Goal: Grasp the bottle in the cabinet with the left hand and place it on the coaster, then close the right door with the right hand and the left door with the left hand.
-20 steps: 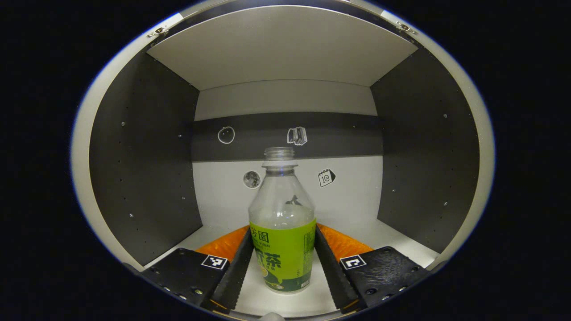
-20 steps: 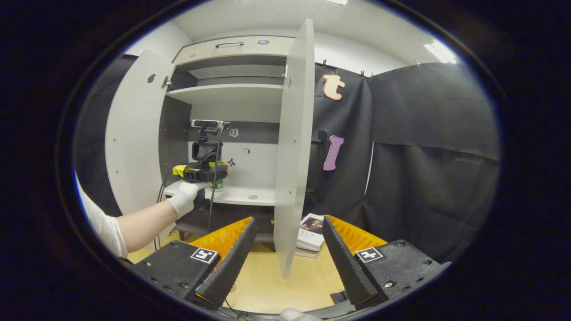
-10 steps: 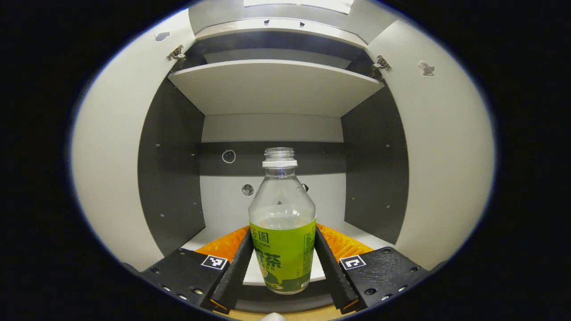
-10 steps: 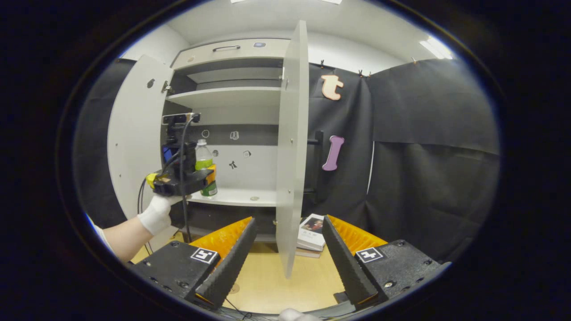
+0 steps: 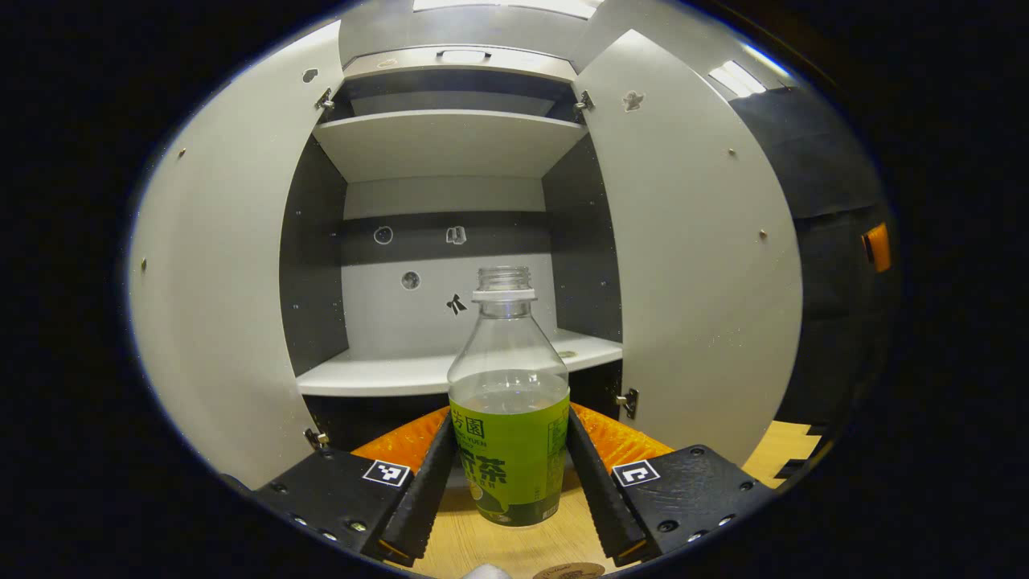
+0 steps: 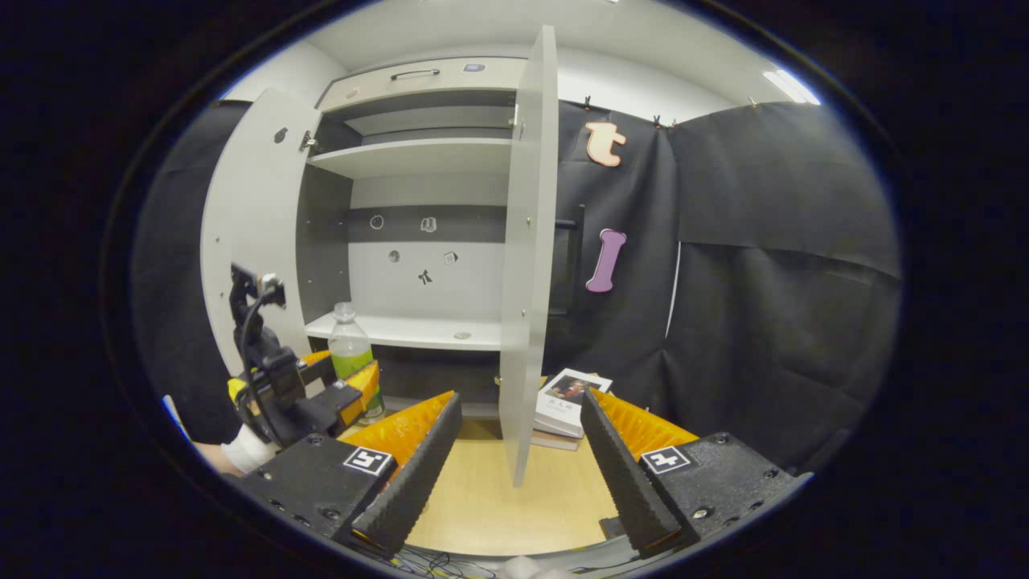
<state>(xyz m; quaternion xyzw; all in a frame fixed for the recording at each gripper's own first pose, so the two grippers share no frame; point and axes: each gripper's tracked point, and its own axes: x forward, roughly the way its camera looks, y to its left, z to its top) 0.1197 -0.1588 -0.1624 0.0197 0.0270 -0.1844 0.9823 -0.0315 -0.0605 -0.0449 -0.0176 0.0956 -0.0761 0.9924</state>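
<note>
A clear, capless bottle with a green label is clamped upright in my left gripper, both fingers pressing on the label. It hangs outside the cabinet, just above the wooden table. A round coaster peeks in at the bottom edge, below the bottle. In the right gripper view, the left gripper carries the bottle low in front of the left door. My right gripper is open and holds nothing, facing the edge of the right door.
Both cabinet doors, left and right, stand wide open. A stack of books lies on the table behind the right door. A small round object rests on the cabinet's lower shelf.
My left gripper has drawn the bottle out of the cabinet and lowered it toward the table. The coaster has come into view. The right gripper has hardly moved.
</note>
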